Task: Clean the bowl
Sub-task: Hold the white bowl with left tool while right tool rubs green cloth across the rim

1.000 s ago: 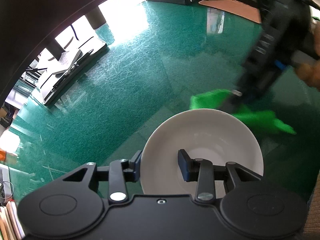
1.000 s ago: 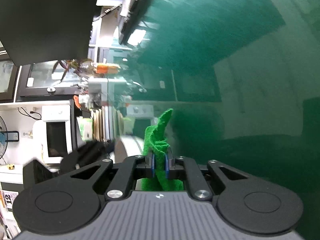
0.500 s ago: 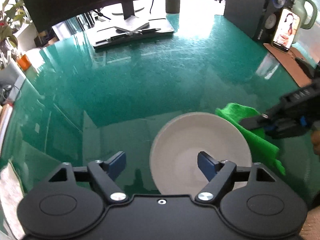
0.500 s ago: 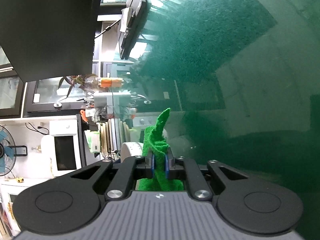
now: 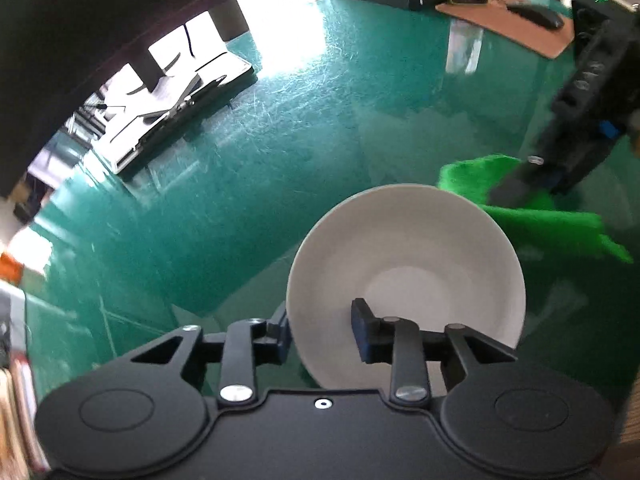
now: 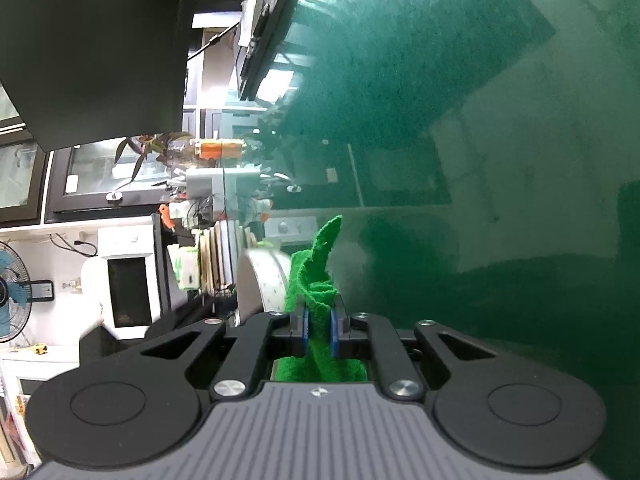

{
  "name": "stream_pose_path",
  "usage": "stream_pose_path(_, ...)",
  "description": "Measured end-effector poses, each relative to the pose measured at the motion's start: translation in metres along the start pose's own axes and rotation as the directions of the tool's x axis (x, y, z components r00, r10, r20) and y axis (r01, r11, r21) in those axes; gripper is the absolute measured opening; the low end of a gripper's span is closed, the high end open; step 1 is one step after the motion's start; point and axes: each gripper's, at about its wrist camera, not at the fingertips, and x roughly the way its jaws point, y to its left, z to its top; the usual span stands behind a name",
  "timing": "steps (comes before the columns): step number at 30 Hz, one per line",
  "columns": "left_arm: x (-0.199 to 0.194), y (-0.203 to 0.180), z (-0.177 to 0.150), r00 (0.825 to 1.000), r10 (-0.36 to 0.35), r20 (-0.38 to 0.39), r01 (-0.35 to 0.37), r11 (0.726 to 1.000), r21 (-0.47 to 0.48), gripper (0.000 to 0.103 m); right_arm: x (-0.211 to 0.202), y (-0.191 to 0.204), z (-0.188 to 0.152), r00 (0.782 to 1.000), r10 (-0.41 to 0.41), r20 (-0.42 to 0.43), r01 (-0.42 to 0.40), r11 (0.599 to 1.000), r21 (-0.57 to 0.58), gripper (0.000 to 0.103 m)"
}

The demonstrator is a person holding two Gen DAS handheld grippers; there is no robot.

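Green glass tabletop (image 5: 248,184) carries the white bowl (image 5: 404,264), the left gripper (image 5: 320,332) closing its jaws astride the near rim, while the right gripper (image 6: 319,334) pinches the green cloth (image 6: 316,280) just beside it.

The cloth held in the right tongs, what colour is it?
Bright green. The cloth shows best in the right wrist view, pinched between the tongs' blue pads.

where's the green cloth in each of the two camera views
Left wrist: green cloth lies right of centre, behind the white bowl, under the right gripper.
Right wrist: cloth sits low centre, pinched between the right gripper's pads, its tip pointing up.
Shared landmark: the white bowl, just left of the cloth in the right wrist view.
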Motion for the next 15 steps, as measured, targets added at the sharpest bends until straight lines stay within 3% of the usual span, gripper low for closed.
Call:
stream_pose_path(3,0.002,0.0,0.003,1.0,-0.017,-0.001,0.017,0.999,0.035,0.031,0.006,0.004,0.003,1.0,0.002,-0.007,-0.002,1.0,0.0,0.011)
stream_pose_path(11,0.001,0.003,0.003,1.0,-0.013,0.008,0.012,1.0,0.026,0.031,0.038,0.033,0.04,1.0,-0.017,0.025,0.019,0.998,-0.056,0.011)
stream_pose_path(15,-0.001,0.004,0.004,1.0,-0.009,0.011,0.009,1.0,0.018,0.031,0.039,0.042,0.04,0.999,-0.025,0.027,0.027,0.996,-0.088,0.011)
